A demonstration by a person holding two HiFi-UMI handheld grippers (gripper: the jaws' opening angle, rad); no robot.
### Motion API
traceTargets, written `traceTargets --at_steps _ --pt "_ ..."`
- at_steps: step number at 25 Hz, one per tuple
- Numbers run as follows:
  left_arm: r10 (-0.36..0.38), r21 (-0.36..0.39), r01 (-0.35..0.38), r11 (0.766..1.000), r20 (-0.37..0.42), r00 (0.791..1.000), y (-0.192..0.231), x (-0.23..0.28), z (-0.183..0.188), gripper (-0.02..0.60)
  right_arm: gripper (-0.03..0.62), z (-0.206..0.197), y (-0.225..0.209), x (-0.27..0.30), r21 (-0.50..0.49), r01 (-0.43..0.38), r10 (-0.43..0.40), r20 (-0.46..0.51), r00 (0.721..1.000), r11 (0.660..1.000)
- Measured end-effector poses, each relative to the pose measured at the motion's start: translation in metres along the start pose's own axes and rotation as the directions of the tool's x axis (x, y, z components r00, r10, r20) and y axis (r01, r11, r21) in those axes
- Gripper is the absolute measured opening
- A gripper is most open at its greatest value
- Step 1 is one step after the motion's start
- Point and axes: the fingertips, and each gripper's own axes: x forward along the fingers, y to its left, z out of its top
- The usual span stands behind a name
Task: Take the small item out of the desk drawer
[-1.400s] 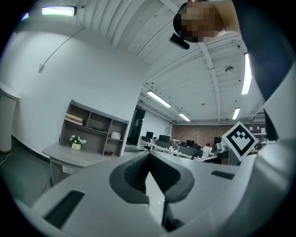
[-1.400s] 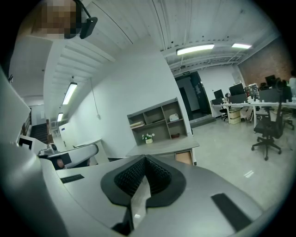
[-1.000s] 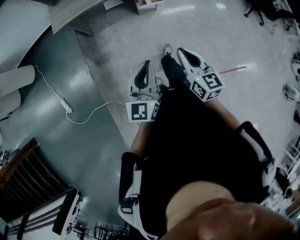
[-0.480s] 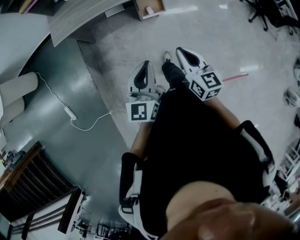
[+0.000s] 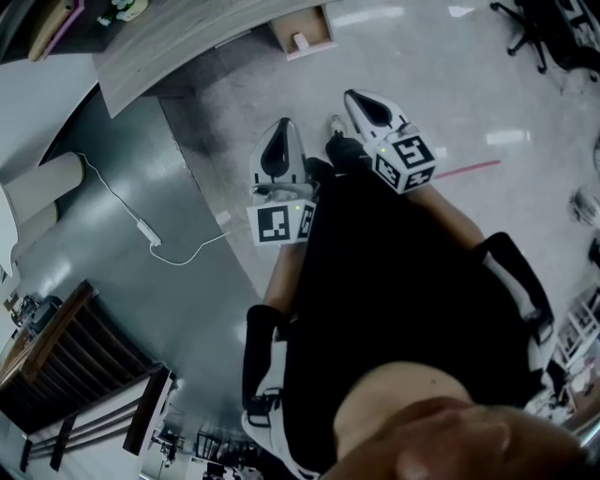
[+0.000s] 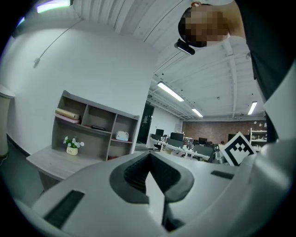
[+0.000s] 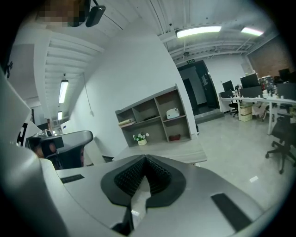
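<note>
A light wooden desk (image 5: 187, 37) lies at the top of the head view. Beside its edge is an open brown drawer (image 5: 305, 28) holding a small white item (image 5: 300, 42). I hold both grippers in front of the body, well short of the drawer and pointing toward it. My left gripper (image 5: 284, 127) is shut with nothing in it, its jaws meeting at the tips (image 6: 149, 156). My right gripper (image 5: 356, 96) is also shut and empty (image 7: 144, 159). Both gripper views show the desk (image 7: 171, 149) with its shelf unit (image 6: 92, 122) and a small potted plant (image 7: 140, 138).
A white cable with a power adapter (image 5: 148, 232) trails over the dark floor area at left. A dark slatted wooden piece (image 5: 66, 347) stands lower left. An office chair (image 5: 539, 28) is at top right, and a red strip (image 5: 464, 169) lies on the pale floor.
The desk and the open drawer have come further into the head view at the top. Both grippers have shifted slightly up the frame and stay shut.
</note>
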Motion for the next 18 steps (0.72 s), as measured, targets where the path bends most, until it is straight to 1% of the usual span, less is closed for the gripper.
traceTargets --at_steps 2,4,8,13,18 --pt "0.015 -0.002 -0.015 1.0 0.012 1.0 0.003 0.012 0.007 -0.002 -0.002 0.005 -0.011 0.011 0.002 -0.001 0.001 -0.003 1.0 1.0" --pt "0.017 0.008 -0.017 1.0 0.005 1.0 0.006 0.021 0.007 -0.002 -0.002 0.01 -0.02 0.021 0.006 0.004 -0.004 -0.003 1.0 1.0" --pt "0.018 -0.001 -0.018 1.0 -0.01 1.0 0.016 0.042 0.006 -0.002 -0.002 0.018 -0.035 0.045 0.014 0.012 -0.012 -0.009 1.0 1.0" --pt "0.006 -0.001 -0.006 1.0 -0.014 1.0 0.029 0.062 0.005 -0.002 -0.002 0.023 -0.047 0.075 0.007 0.028 -0.028 -0.019 0.999 1.0" --pt "-0.009 -0.017 0.009 1.0 -0.022 1.0 0.052 0.092 0.01 -0.002 -0.002 0.023 -0.063 0.119 0.011 0.054 -0.054 -0.047 0.997 0.998"
